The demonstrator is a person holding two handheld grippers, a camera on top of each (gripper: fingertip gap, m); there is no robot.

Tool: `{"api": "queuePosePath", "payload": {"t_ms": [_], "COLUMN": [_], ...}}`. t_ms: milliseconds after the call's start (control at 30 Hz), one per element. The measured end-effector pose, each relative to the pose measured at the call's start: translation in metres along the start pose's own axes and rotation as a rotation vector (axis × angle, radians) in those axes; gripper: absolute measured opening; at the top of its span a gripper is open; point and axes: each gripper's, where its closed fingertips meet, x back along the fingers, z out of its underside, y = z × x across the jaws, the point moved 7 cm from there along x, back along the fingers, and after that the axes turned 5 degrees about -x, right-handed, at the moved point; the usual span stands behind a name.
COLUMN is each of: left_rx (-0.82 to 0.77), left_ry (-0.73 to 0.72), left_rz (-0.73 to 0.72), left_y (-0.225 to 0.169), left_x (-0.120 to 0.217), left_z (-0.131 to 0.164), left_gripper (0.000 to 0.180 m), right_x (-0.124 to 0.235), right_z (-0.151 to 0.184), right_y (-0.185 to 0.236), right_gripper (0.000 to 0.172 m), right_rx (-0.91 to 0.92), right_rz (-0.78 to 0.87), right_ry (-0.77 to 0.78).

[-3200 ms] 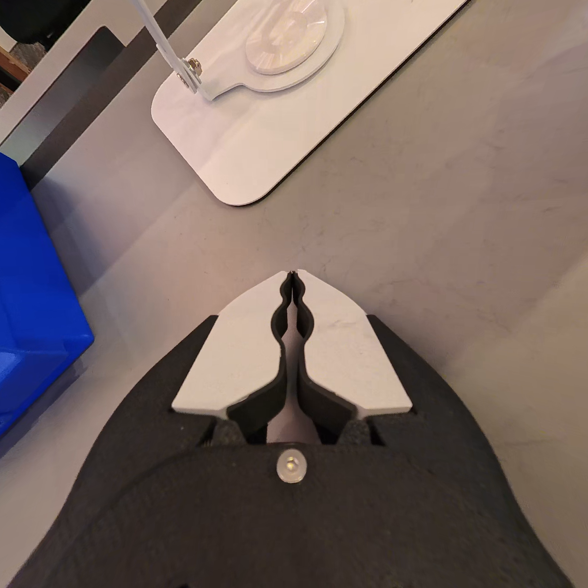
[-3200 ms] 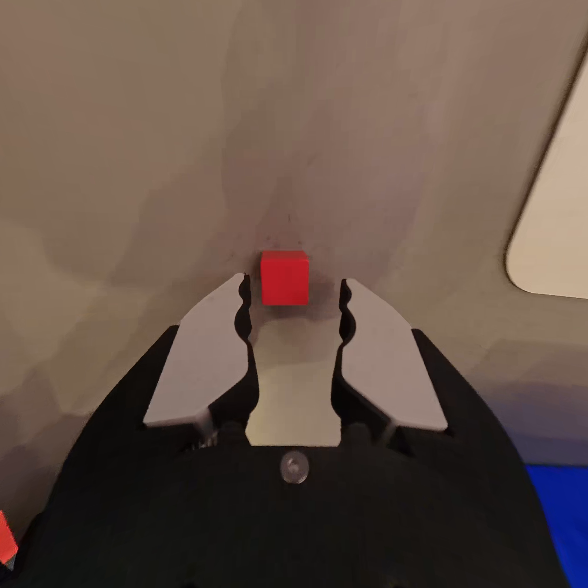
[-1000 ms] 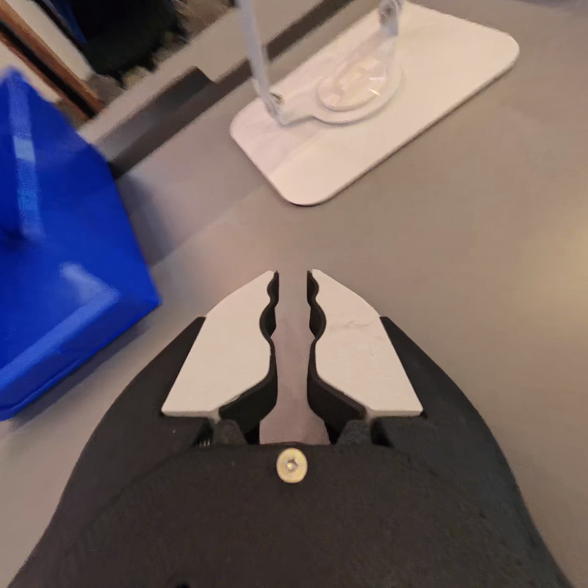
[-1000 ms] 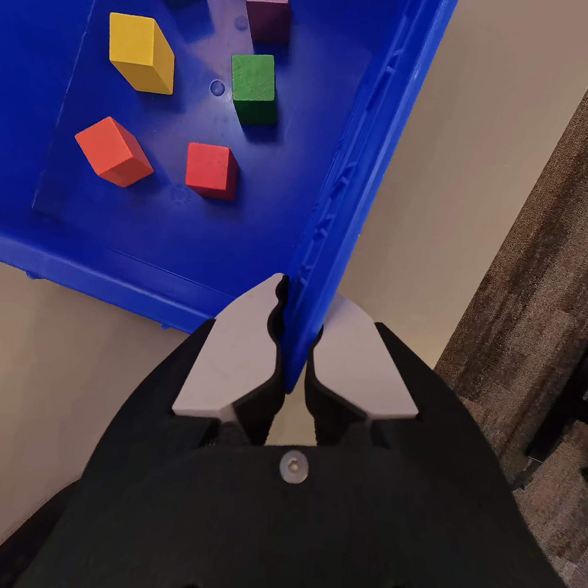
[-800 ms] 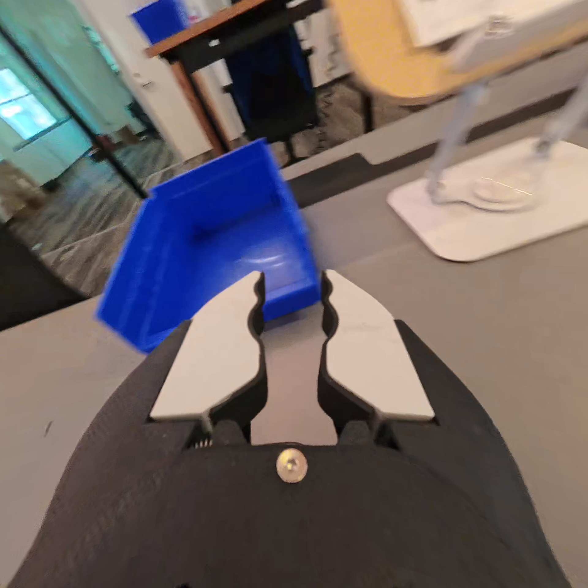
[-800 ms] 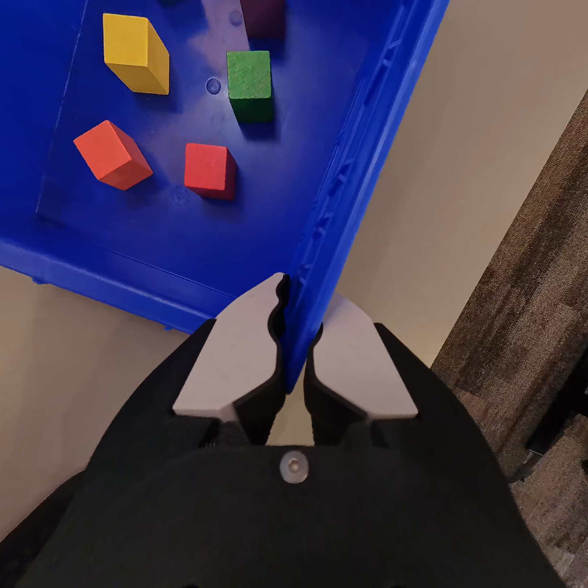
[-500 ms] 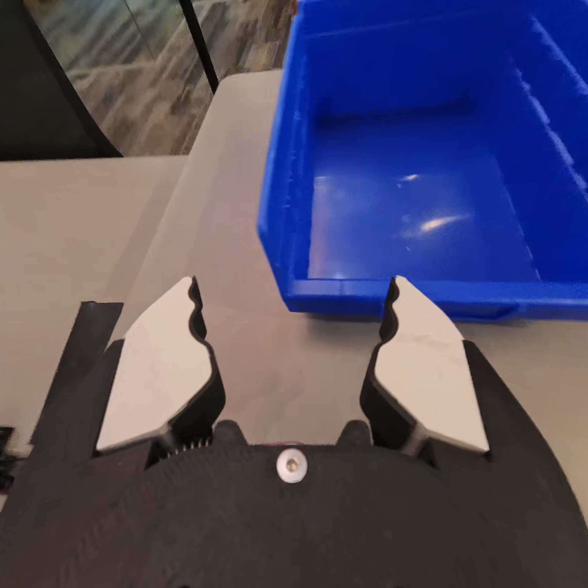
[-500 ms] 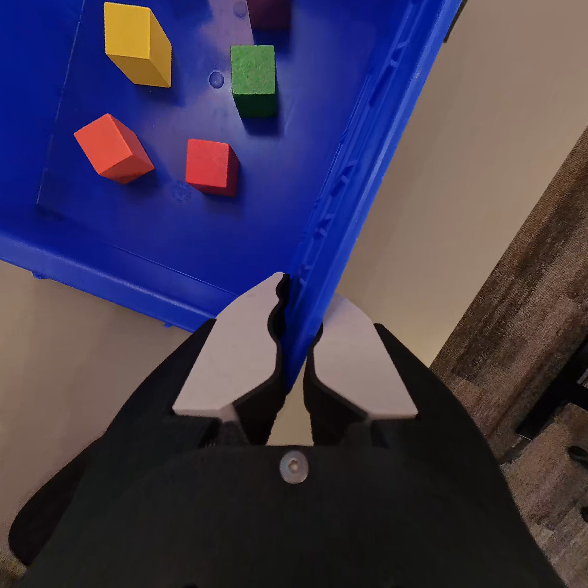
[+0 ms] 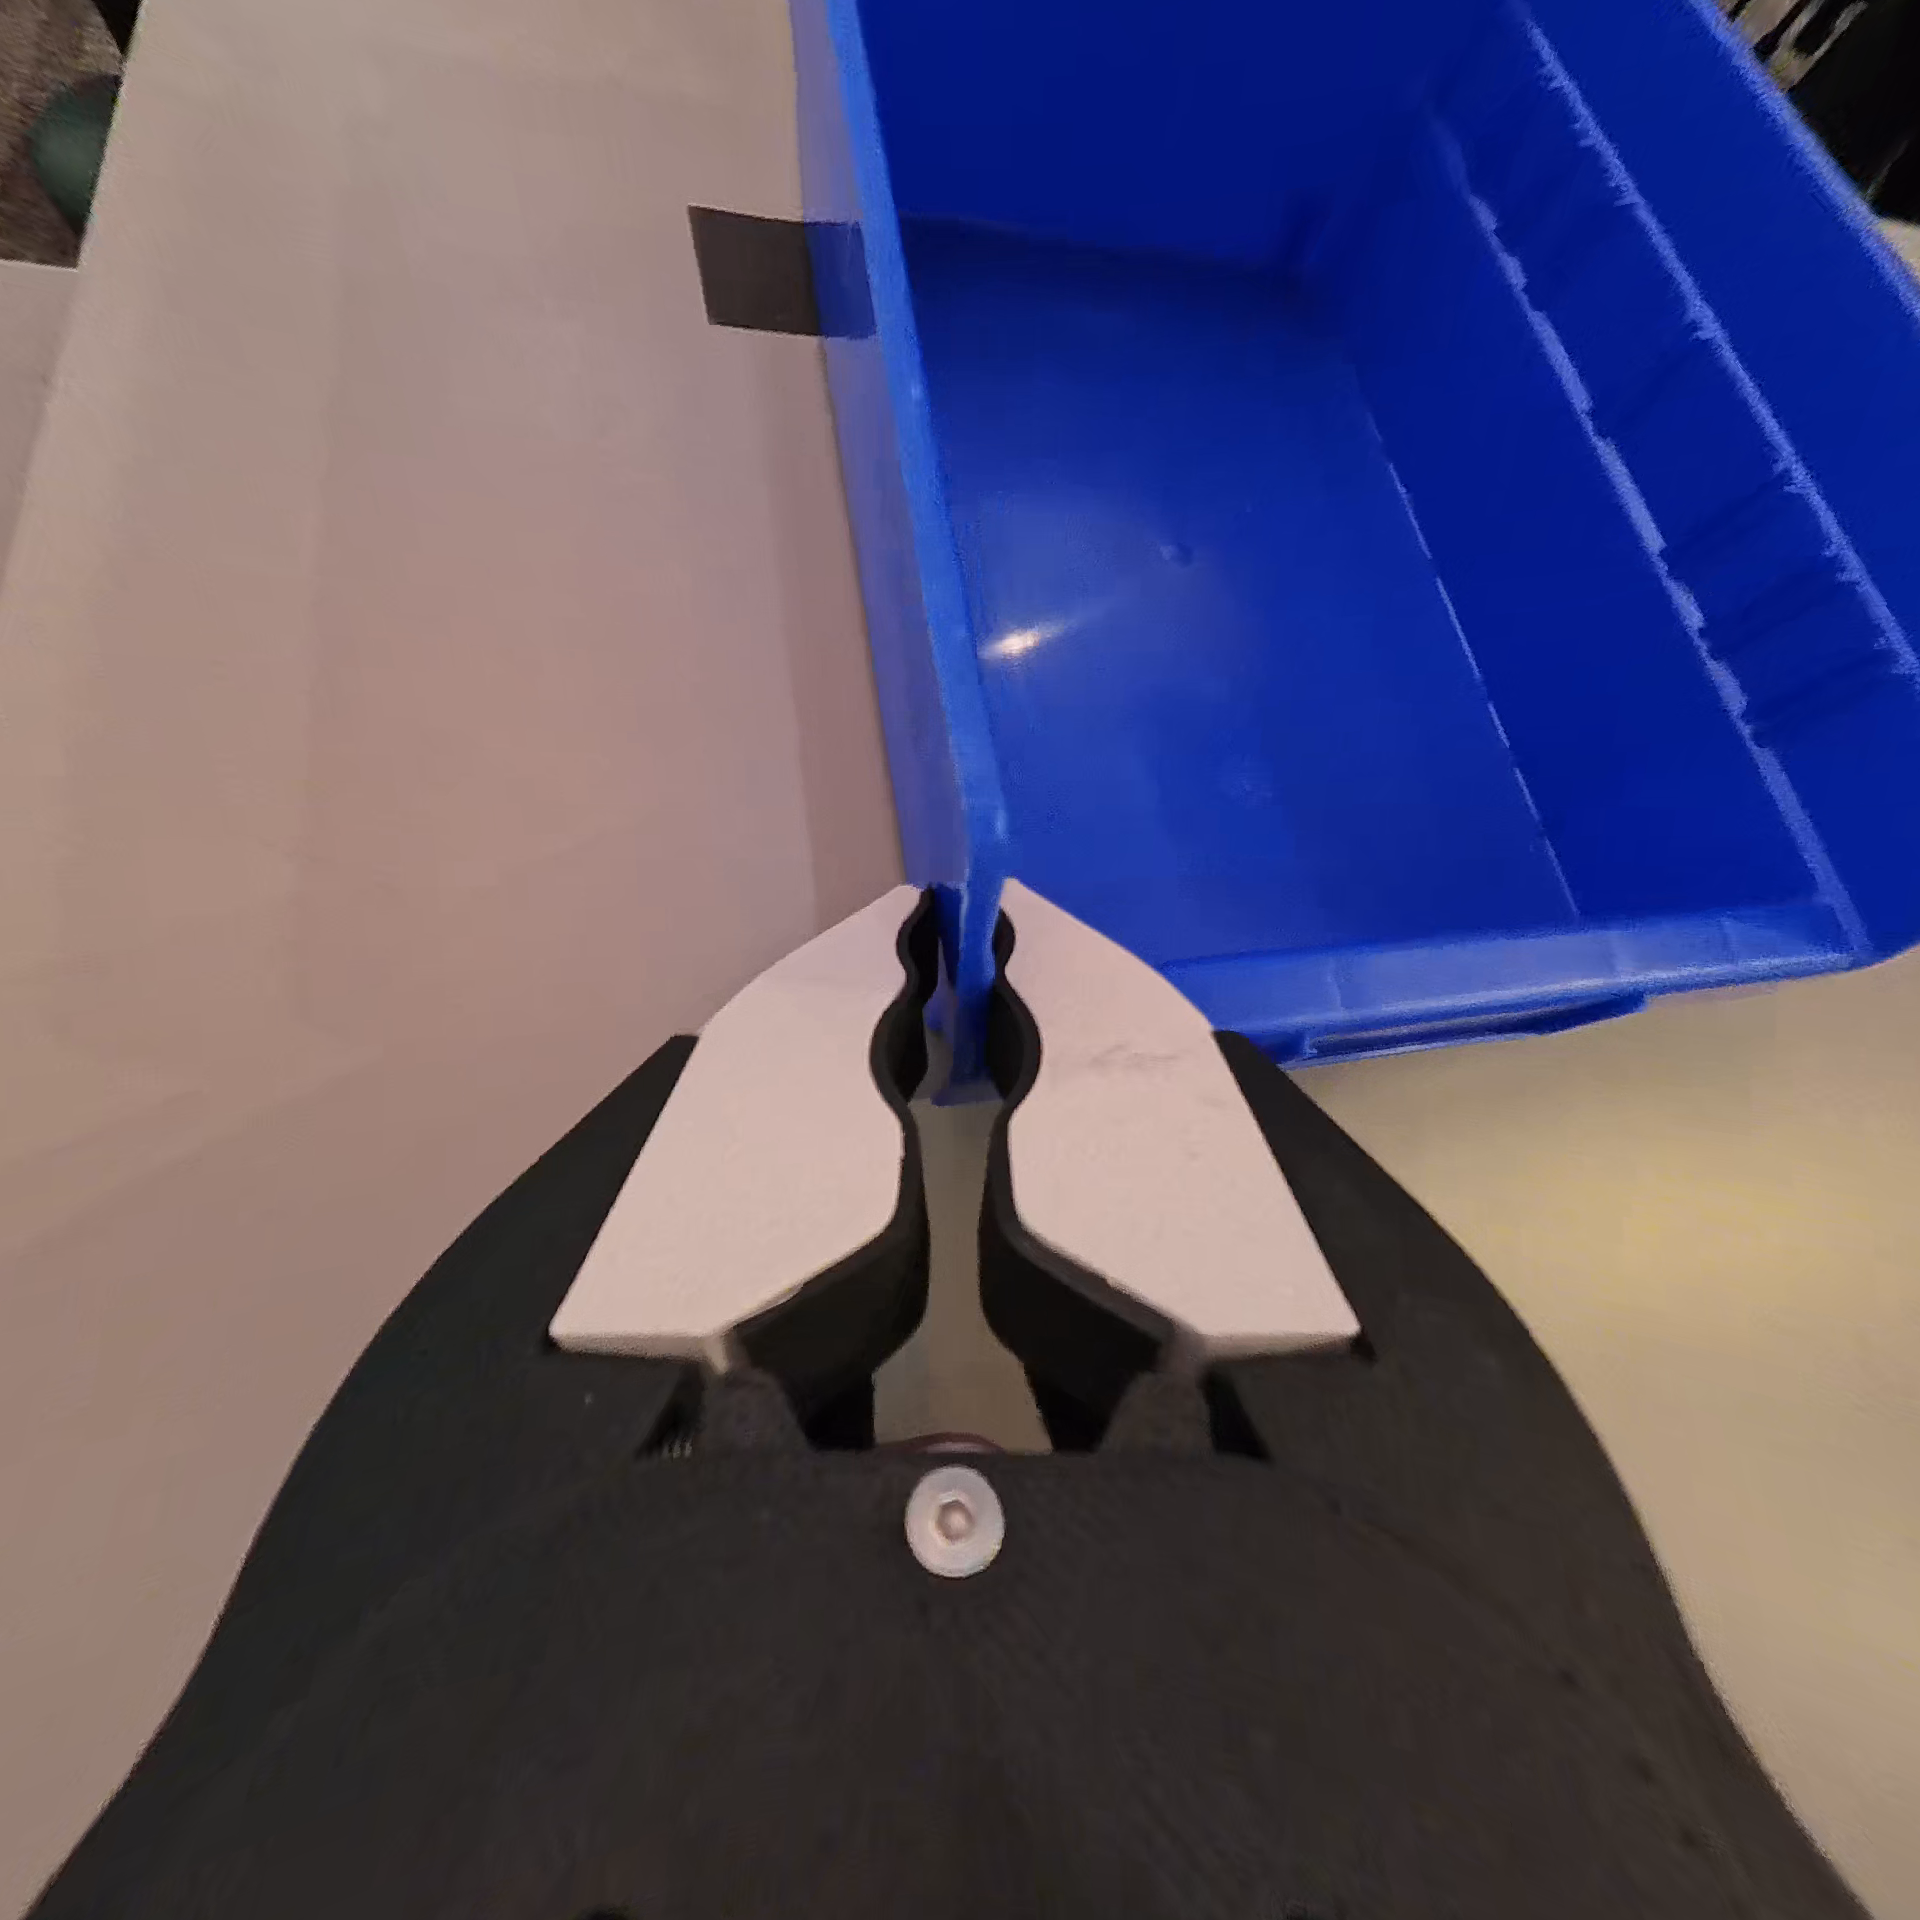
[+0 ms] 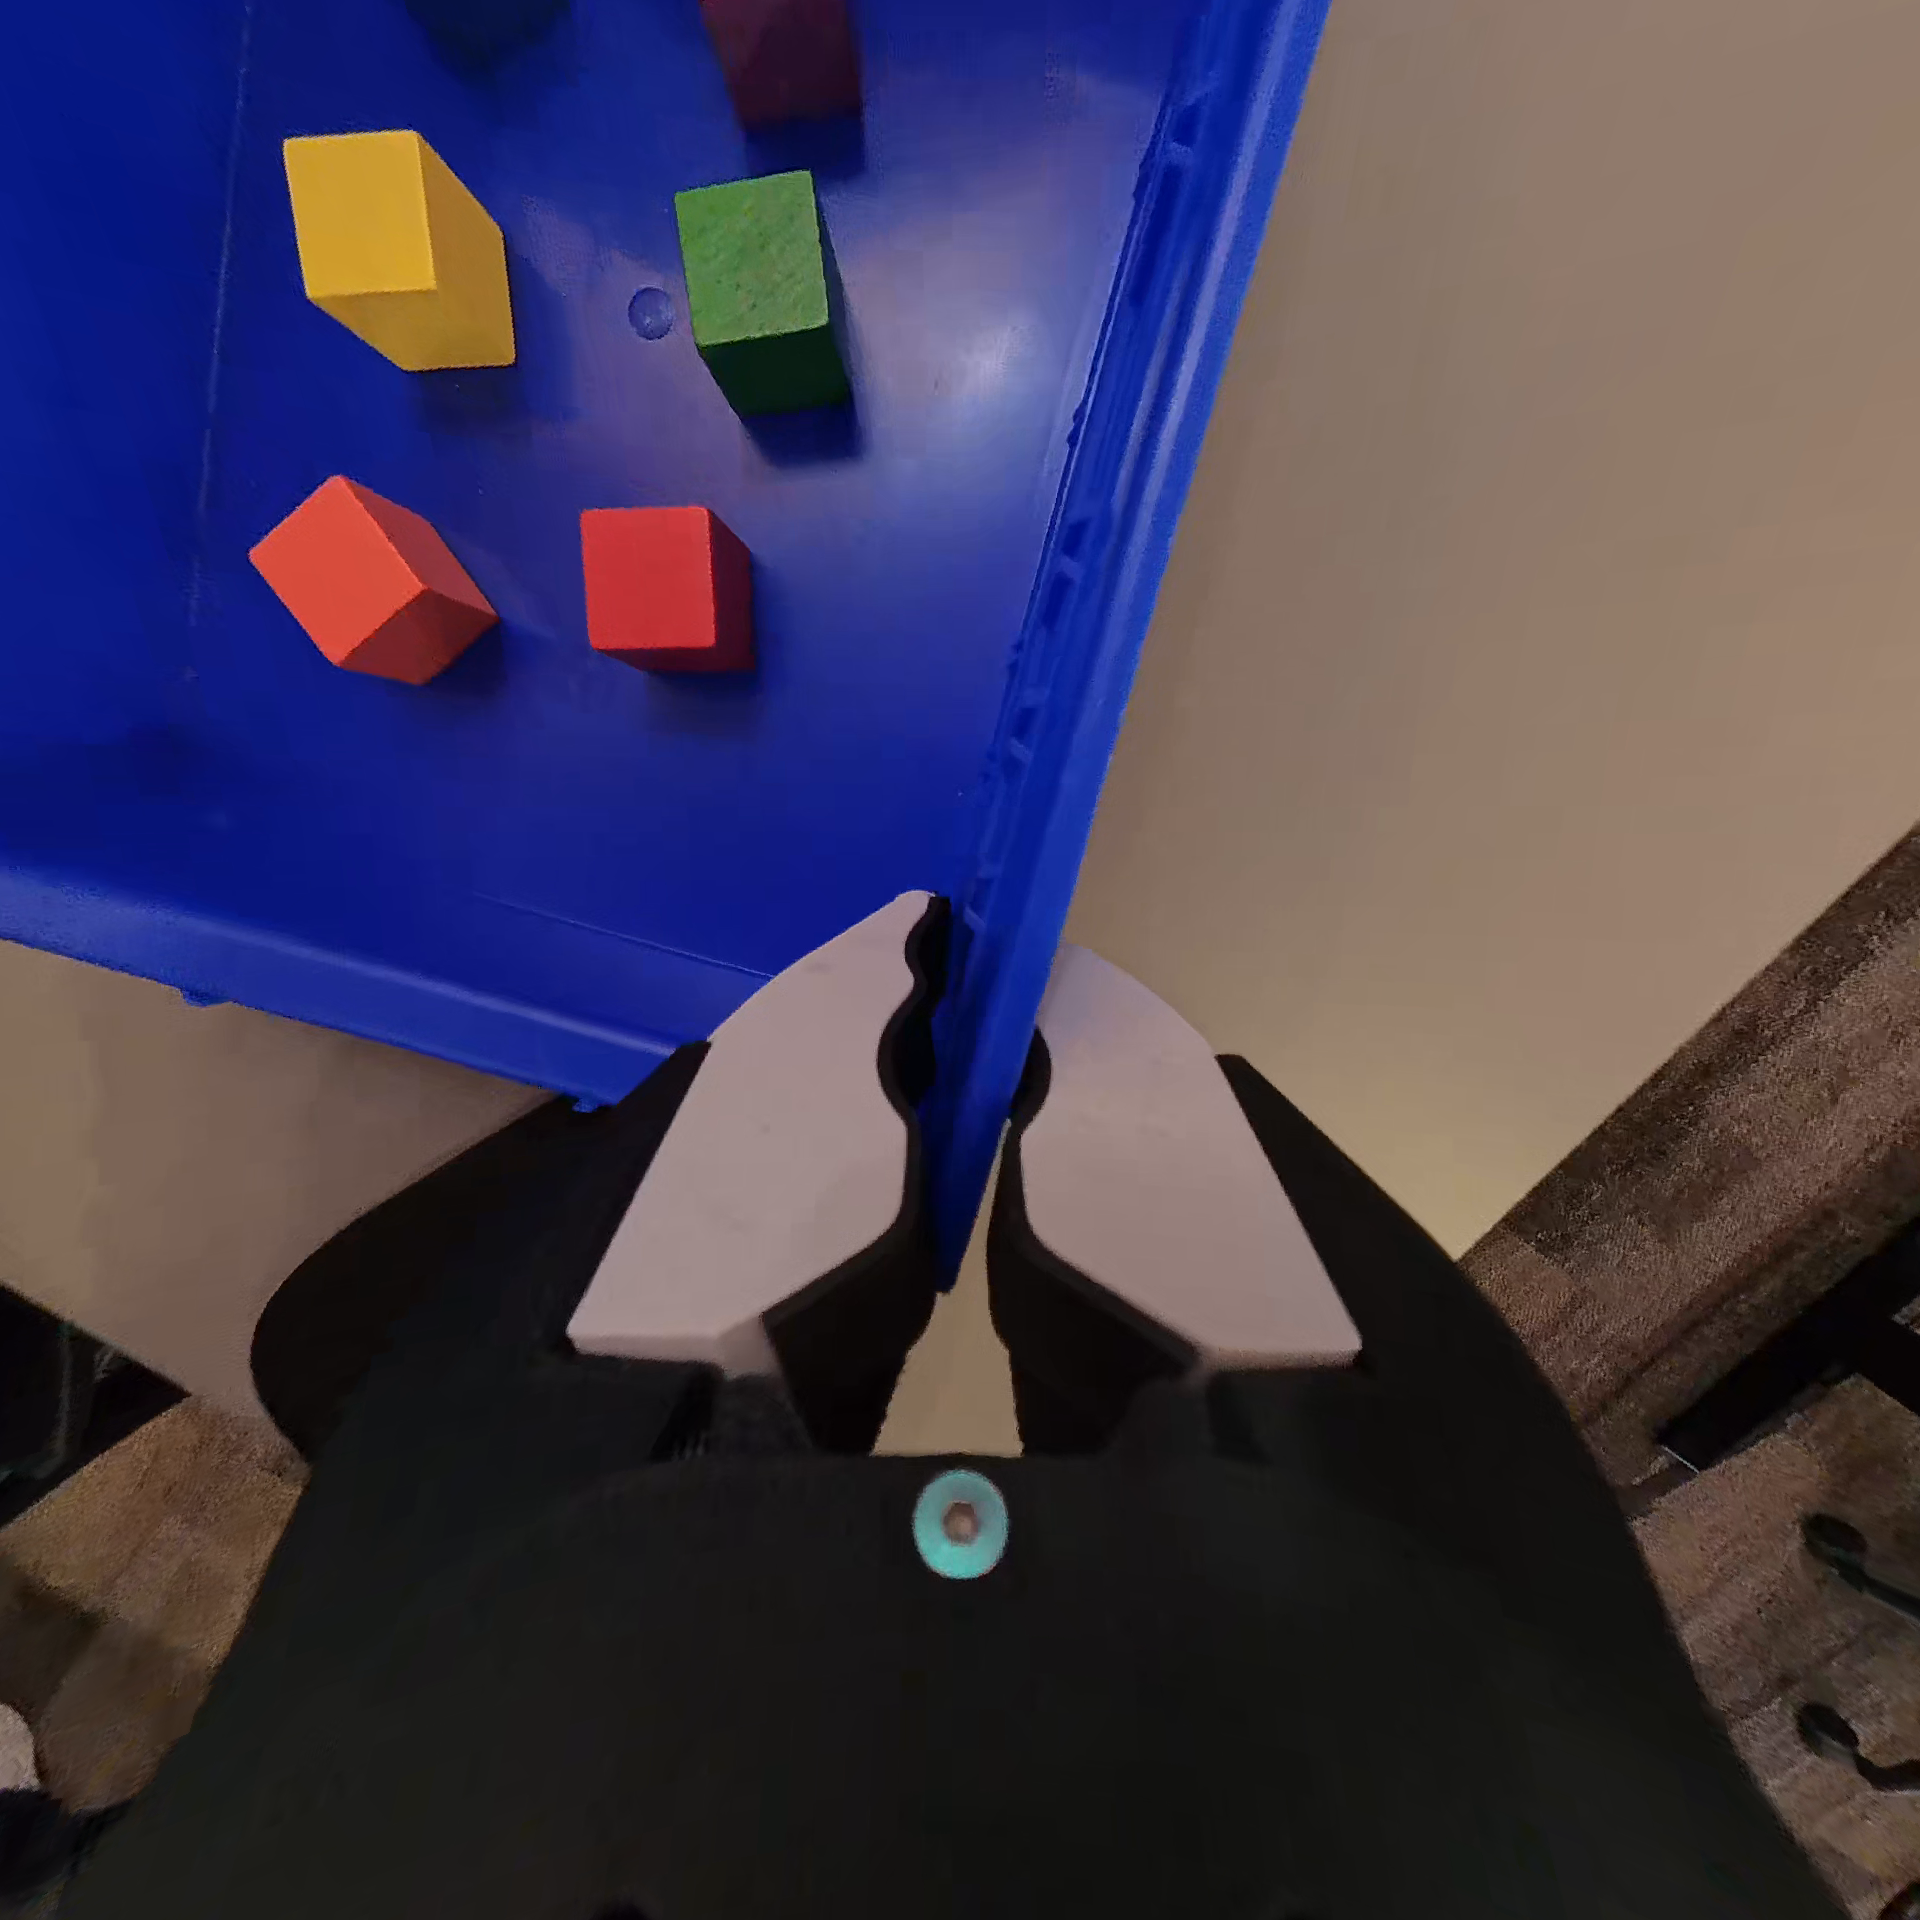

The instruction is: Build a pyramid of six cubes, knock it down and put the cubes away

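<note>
Left gripper (image 9: 961,904) pinched shut on the side wall of a blue bin (image 9: 940,665), w/ one white finger (image 9: 790,1101) outside the wall and the other inside, both black pads pressed on the thin plastic edge near the bin's front corner. Bin inside bare in this view, just a shiny spot on the floor of it. Strip of black tape (image 9: 769,265) stuck on the table, touching the outside of the same wall farther back. Pale grey table (image 9: 416,623) all around on the left, more yellow-looking on the right. Right gripper (image 10: 987,935) also clamped tight, on the side wall of a blue bin w/ cubes (image 10: 1081,582); left finger (image 10: 790,1101) inside the bin, right finger partly hidden behind the wall, wall squeezed btwn the pads. Inside that bin, on the floor, apart from each other: red cube (image 10: 655,577) nearest the gripper, orange cube (image 10: 364,577) to its left and turned on a corner angle, green cube (image 10: 758,275) farther back, yellow cube (image 10: 395,244) back left, dark purple cube (image 10: 790,57) at the top edge, partly cut off. Can't tell about a sixth one; only a dark bit at the top edge. Tan table (image 10: 1507,520) beside the bin on the right, brown carpet (image 10: 1714,1195) past the table edge.
</note>
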Motion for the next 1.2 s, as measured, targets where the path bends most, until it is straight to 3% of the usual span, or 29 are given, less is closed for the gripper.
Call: {"api": "queuePosePath", "payload": {"t_ms": [367,600,933,1200], "left_rx": [-0.034,-0.077,-0.119,-0.121], "left_ry": [-0.073,-0.078,-0.132,-0.21], "left_rz": [-0.05,-0.057,-0.156,-0.212], "left_y": [-0.02,-0.035,-0.034,-0.024], "left_x": [0.068,0.121,0.198,0.233], "left_z": [0.022,0.043,0.072,0.082], "left_gripper": [0.003,0.004,0.004,0.004], "right_x": [0.004,-0.006,-0.04,-0.063], "right_z": [0.048,0.055,0.009,-0.043], "right_y": [0.08,0.132,0.205,0.251], "right_gripper": [0.006,0.005,0.005,0.005], "right_rx": [0.128,0.207,0.324,0.374], "right_rz": [-0.078,-0.119,-0.231,-0.279], "right_ry": [-0.004,-0.03,-0.036,-0.052]}}
